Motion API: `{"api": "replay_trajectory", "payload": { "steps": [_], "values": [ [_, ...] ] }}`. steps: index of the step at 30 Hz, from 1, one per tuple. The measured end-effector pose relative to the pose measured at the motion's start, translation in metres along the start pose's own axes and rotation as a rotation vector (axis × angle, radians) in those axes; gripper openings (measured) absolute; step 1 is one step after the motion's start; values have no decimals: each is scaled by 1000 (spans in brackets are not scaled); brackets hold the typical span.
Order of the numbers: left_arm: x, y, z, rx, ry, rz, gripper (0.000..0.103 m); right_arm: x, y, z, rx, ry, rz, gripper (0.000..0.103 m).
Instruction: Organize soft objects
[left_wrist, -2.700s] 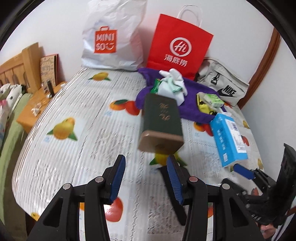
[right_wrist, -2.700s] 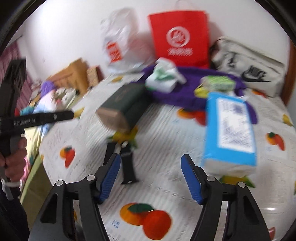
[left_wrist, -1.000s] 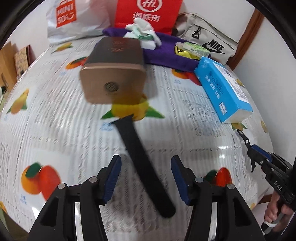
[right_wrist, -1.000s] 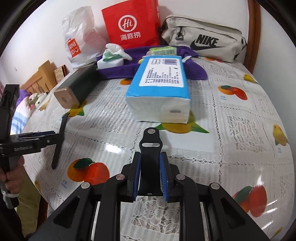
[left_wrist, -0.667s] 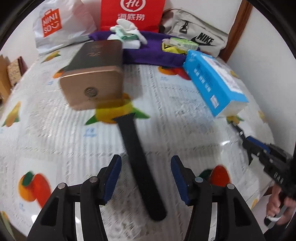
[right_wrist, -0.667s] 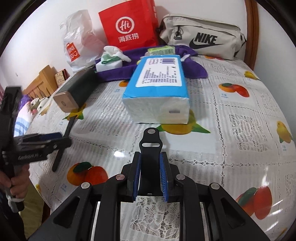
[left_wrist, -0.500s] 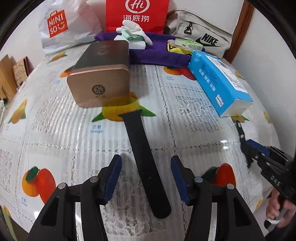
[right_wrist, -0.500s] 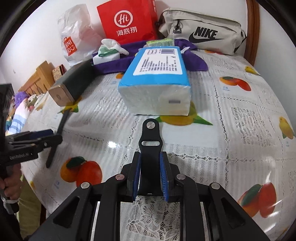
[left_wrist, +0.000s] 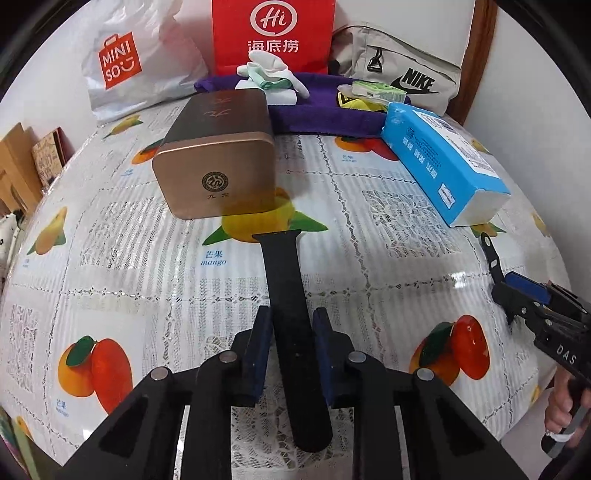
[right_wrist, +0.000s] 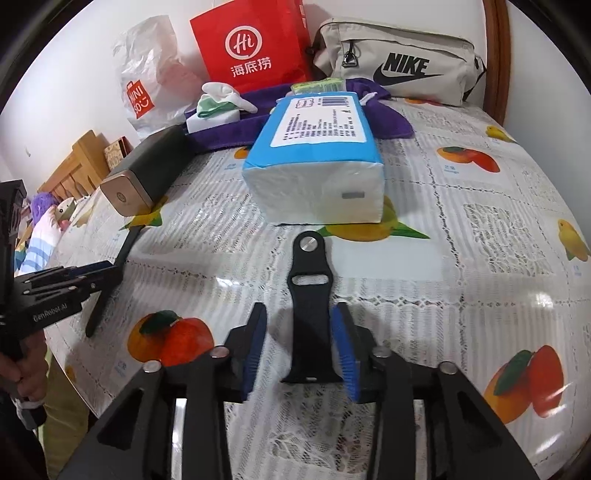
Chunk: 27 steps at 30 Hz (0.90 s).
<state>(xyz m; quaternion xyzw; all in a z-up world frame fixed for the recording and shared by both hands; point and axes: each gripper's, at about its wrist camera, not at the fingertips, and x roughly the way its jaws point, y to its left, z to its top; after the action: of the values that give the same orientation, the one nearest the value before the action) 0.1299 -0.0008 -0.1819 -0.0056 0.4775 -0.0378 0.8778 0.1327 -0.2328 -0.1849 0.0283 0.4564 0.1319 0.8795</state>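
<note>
Left claw (left_wrist: 291, 345) closing round long strap (left_wrist: 286, 295), bare tablecloth (left_wrist: 122, 266) beside

This is a home, likely a bedroom: a surface (left_wrist: 110, 258) under a fruit-print plastic cloth, shop carrier bags (left_wrist: 273, 33) and a sling bag (right_wrist: 399, 66) against the wall, a wooden headboard (right_wrist: 79, 162), and soft toys (right_wrist: 48, 214) beside it.

the near end of the long black watch strap (left_wrist: 286, 310) runs under the left tongs (left_wrist: 291, 354), their pads' contact with it too close to tell. the person's hand (left_wrist: 563, 410) is cut by the frame edge. plush toys (right_wrist: 48, 218) beyond the surface (right_wrist: 461, 266) sit half hidden. small print on the blue tissue pack (right_wrist: 317, 147) is unreadable.
</note>
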Motion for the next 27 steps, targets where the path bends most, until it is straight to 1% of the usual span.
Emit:
{"api": "replay_trajectory", "payload": {
  "steps": [4,6,9,13,14,16,17,20,23,27],
  "values": [
    [0,-3,-1,36,-12,9,21,3,9,-1,-42,-13,-53,41],
    [-1,1,-1,15,-6,-10,21,3,10,-2,-46,-20,-69,37],
    [-1,2,-2,4,-16,-27,22,2,8,-3,-47,-26,-72,37],
    [0,1,-3,1,-30,-23,23,4,9,-4,-42,-51,-82,37],
    [0,2,-2,-3,-31,-19,20,5,10,-5,-51,-58,-87,35],
    [1,2,-2,6,-37,-17,20,5,10,-5,-61,-65,-112,22],
    [1,2,-2,8,-37,-17,20,4,9,-3,-53,-62,-109,21],
    [-2,3,1,-2,-27,-28,20,-1,-1,0,10,-45,-34,21],
    [-11,9,4,-26,-42,-49,20,-7,0,1,0,-45,-39,21],
    [-24,14,8,-41,-63,-58,20,-16,5,4,-6,-58,-33,20]
  ]
}}
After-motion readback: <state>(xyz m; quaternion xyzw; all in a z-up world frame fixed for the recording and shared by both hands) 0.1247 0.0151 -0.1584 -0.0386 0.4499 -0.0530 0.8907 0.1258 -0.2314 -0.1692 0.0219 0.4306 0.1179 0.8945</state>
